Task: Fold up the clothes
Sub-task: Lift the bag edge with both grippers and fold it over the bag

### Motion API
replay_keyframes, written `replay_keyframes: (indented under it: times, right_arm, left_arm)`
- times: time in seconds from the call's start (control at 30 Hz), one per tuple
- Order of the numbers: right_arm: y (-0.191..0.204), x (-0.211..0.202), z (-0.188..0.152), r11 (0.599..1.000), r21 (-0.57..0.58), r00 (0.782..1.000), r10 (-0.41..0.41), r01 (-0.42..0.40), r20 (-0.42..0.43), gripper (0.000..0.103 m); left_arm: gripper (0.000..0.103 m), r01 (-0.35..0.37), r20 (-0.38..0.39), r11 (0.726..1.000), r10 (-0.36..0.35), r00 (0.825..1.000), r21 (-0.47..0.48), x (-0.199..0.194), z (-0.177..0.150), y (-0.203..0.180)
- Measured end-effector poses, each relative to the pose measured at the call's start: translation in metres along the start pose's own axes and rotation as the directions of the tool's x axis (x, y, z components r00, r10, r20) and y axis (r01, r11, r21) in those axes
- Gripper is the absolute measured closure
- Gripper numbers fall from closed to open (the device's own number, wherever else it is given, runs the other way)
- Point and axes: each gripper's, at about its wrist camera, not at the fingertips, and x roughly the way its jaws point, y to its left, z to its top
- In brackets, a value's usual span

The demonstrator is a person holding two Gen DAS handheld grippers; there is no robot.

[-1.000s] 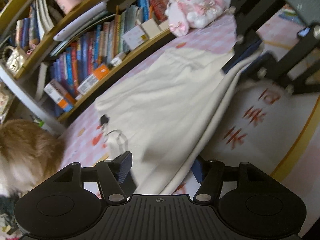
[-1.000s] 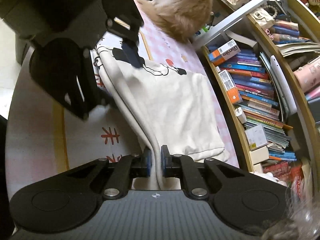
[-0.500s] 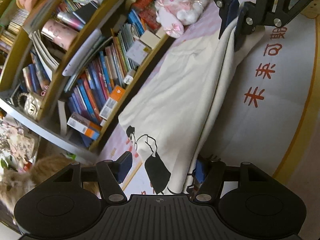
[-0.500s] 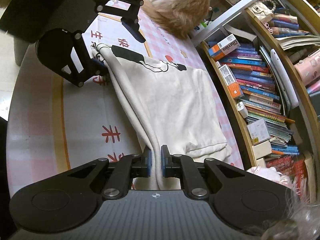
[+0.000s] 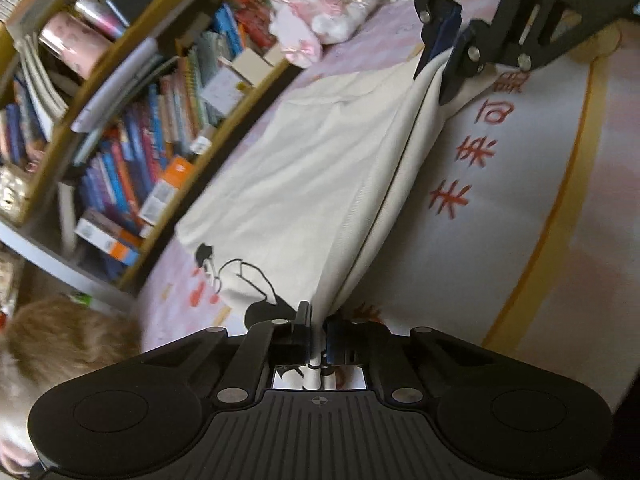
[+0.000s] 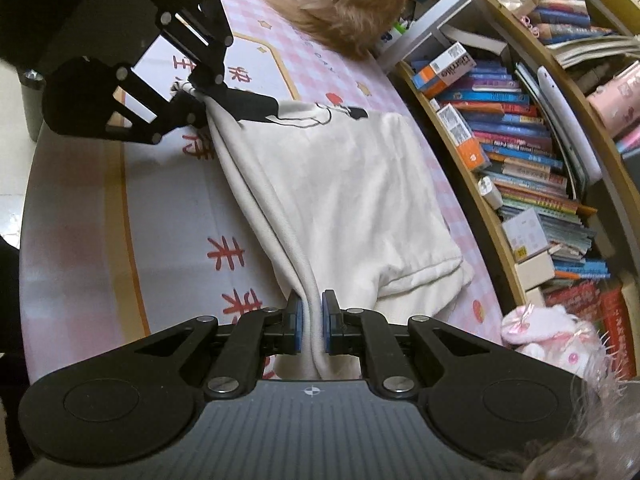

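A cream garment (image 5: 304, 184) with a black cartoon print lies on the pink-checked cloth, its near edge lifted into a taut ridge between the two grippers. My left gripper (image 5: 318, 332) is shut on the printed end of that edge; it also shows in the right wrist view (image 6: 196, 108). My right gripper (image 6: 311, 320) is shut on the other end of the garment (image 6: 352, 200) and shows in the left wrist view (image 5: 440, 60). The far half lies flat toward the bookshelf.
A bookshelf (image 5: 132, 132) full of books runs along the far side (image 6: 520, 152). A pink plush toy (image 5: 320, 20) sits at one end (image 6: 552, 336). A furry tan animal (image 6: 344, 4) lies at the other end (image 5: 60, 344). The tablecloth (image 5: 500, 200) carries red characters.
My left gripper has closed on the printed end of the garment's edge. The edge is now lifted and stretched between both grippers. The right gripper has kept its hold.
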Motion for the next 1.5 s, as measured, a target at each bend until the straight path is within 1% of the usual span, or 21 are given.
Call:
replay_keyframes:
  times: [0.1, 0.27, 0.37, 0.47, 0.53, 0.63, 0.7, 0.77, 0.87, 0.97, 1.03, 1.13, 1.23, 1.33, 1.4, 1.5]
  right_arm:
    - [-0.003, -0.003, -0.004, 1.0, 0.002, 1.0, 0.015, -0.015, -0.012, 0.096]
    - [-0.013, -0.023, -0.008, 0.996, 0.059, 0.998, 0.067, -0.067, -0.002, 0.096]
    - [-0.021, -0.04, -0.01, 0.985, 0.121, 0.992, 0.122, -0.124, 0.021, 0.097]
    - [-0.031, -0.058, -0.009, 0.96, 0.196, 0.979, 0.198, -0.202, 0.04, 0.097]
    - [-0.039, -0.068, -0.01, 0.931, 0.251, 0.965, 0.258, -0.264, 0.055, 0.097]
    - [-0.044, -0.079, -0.013, 0.887, 0.305, 0.937, 0.341, -0.346, 0.069, 0.097]
    - [-0.041, -0.083, -0.015, 0.877, 0.303, 0.926, 0.371, -0.374, 0.07, 0.097]
    - [-0.041, -0.088, -0.015, 0.874, 0.296, 0.922, 0.381, -0.385, 0.075, 0.098]
    - [-0.062, -0.097, -0.008, 0.893, 0.309, 0.945, 0.306, -0.327, 0.116, 0.098]
    - [-0.086, -0.104, 0.002, 0.92, 0.314, 0.968, 0.19, -0.233, 0.163, 0.098]
    - [-0.099, -0.104, 0.008, 0.937, 0.31, 0.978, 0.108, -0.16, 0.178, 0.098]
    - [-0.113, -0.093, 0.019, 0.946, 0.318, 0.986, 0.009, -0.062, 0.168, 0.098]
    - [-0.123, -0.074, 0.028, 0.939, 0.344, 0.989, -0.05, -0.002, 0.142, 0.098]
    - [-0.131, -0.052, 0.032, 0.935, 0.353, 0.991, -0.079, 0.035, 0.111, 0.097]
    - [-0.135, -0.039, 0.034, 0.935, 0.351, 0.991, -0.09, 0.051, 0.096, 0.097]
    - [-0.14, -0.015, 0.038, 0.935, 0.348, 0.994, -0.089, 0.06, 0.069, 0.097]
  left_arm:
    - [0.097, 0.044, -0.002, 0.999, -0.044, 0.999, 0.004, -0.009, 0.005, 0.003]
    - [0.097, 0.048, 0.02, 0.999, -0.048, 0.999, 0.02, -0.037, 0.009, 0.005]
    - [0.097, 0.059, 0.027, 0.998, -0.059, 0.998, 0.004, -0.056, 0.01, 0.011]
    - [0.098, 0.097, 0.032, 0.995, -0.096, 0.995, -0.032, -0.074, 0.01, 0.019]
    - [0.098, 0.14, 0.03, 0.988, -0.138, 0.99, -0.066, -0.084, 0.01, 0.024]
    - [0.098, 0.215, 0.022, 0.971, -0.214, 0.977, -0.1, -0.092, 0.011, 0.032]
    - [0.098, 0.224, 0.028, 0.971, -0.222, 0.975, -0.086, -0.097, 0.012, 0.036]
    - [0.098, 0.207, 0.047, 0.974, -0.204, 0.978, -0.091, -0.101, 0.017, 0.047]
    - [0.098, 0.144, 0.092, 0.982, -0.133, 0.987, -0.125, -0.101, 0.028, 0.068]
    - [0.096, 0.069, 0.14, 0.985, -0.047, 0.989, -0.156, -0.094, 0.04, 0.087]
    - [0.095, 0.032, 0.164, 0.984, -0.003, 0.986, -0.176, -0.083, 0.047, 0.095]
    - [0.095, 0.008, 0.173, 0.981, 0.026, 0.985, -0.193, -0.063, 0.056, 0.106]
    - [0.095, 0.01, 0.169, 0.981, 0.024, 0.985, -0.196, -0.044, 0.061, 0.112]
    - [0.094, 0.022, 0.154, 0.981, 0.008, 0.988, -0.191, -0.024, 0.063, 0.117]
    - [0.091, 0.036, 0.139, 0.982, -0.01, 0.99, -0.184, -0.01, 0.064, 0.119]
    - [0.09, 0.057, 0.12, 0.983, -0.036, 0.992, -0.176, 0.008, 0.063, 0.122]
